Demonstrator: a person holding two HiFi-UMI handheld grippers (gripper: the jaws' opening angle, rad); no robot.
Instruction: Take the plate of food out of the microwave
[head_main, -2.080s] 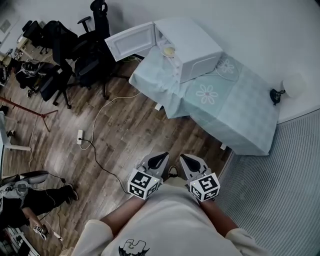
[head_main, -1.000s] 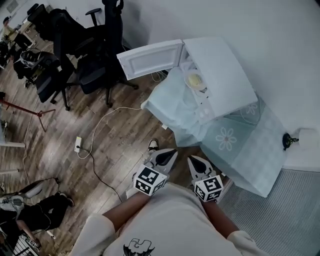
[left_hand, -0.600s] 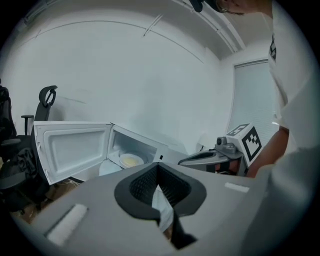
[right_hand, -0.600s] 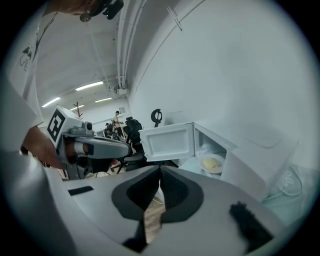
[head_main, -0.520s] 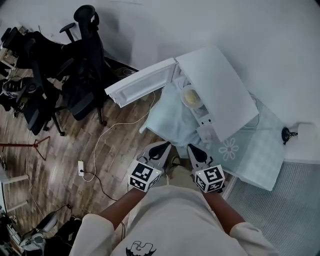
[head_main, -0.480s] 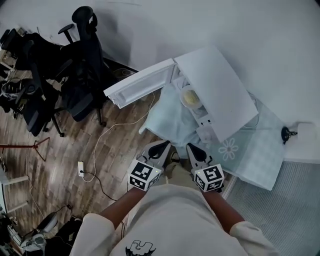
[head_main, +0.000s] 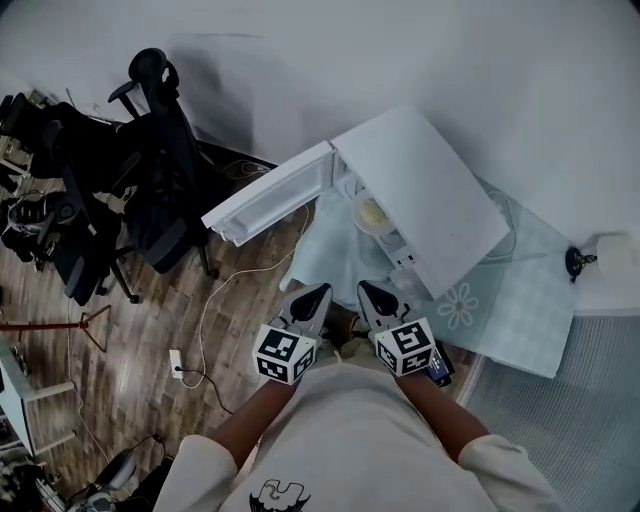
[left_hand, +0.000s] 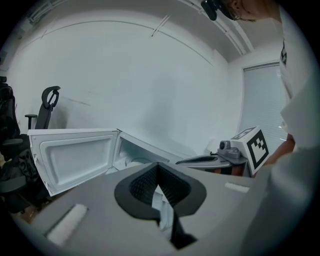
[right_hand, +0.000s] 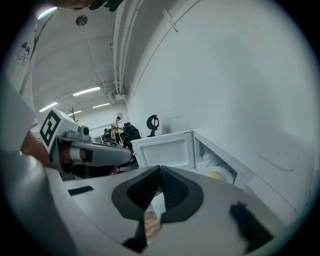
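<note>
the left gripper (head_main: 312, 299) is clenched, its two dark jaws meeting at the tips with nothing between them; in the left gripper view (left_hand: 158, 172) only pale cloth shows through the slit beneath the tips. the right gripper (head_main: 375, 298) is clenched in the same way and empty (right_hand: 160, 171). both grippers are held side by side, close in front of the person's cream shirt (head_main: 350, 430), pointing towards the near edge of the table (head_main: 520, 320) and not touching anything on it.

just beyond the gripper tips, a pale blue-green cloth printed with white daisies (head_main: 462, 305) covers the table and hangs down over its near edge. a white box-shaped microwave (head_main: 430, 200) stands at the table's left end. its white hinged door (head_main: 265, 195) is swung wide open and reaches out past the table's left edge over the brown wooden plank floor (head_main: 110, 330).

a white round plate of pale yellow food (head_main: 371, 213) sits inside the open microwave cavity, well apart from both grippers; the right gripper view shows it on the cavity floor, to the right of the open door (right_hand: 218, 175).

farther left, black office chairs (head_main: 150, 170) stand on the floor beside the wall. a white cable (head_main: 215, 290) trails across the planks to a white power strip (head_main: 175, 357).
</note>
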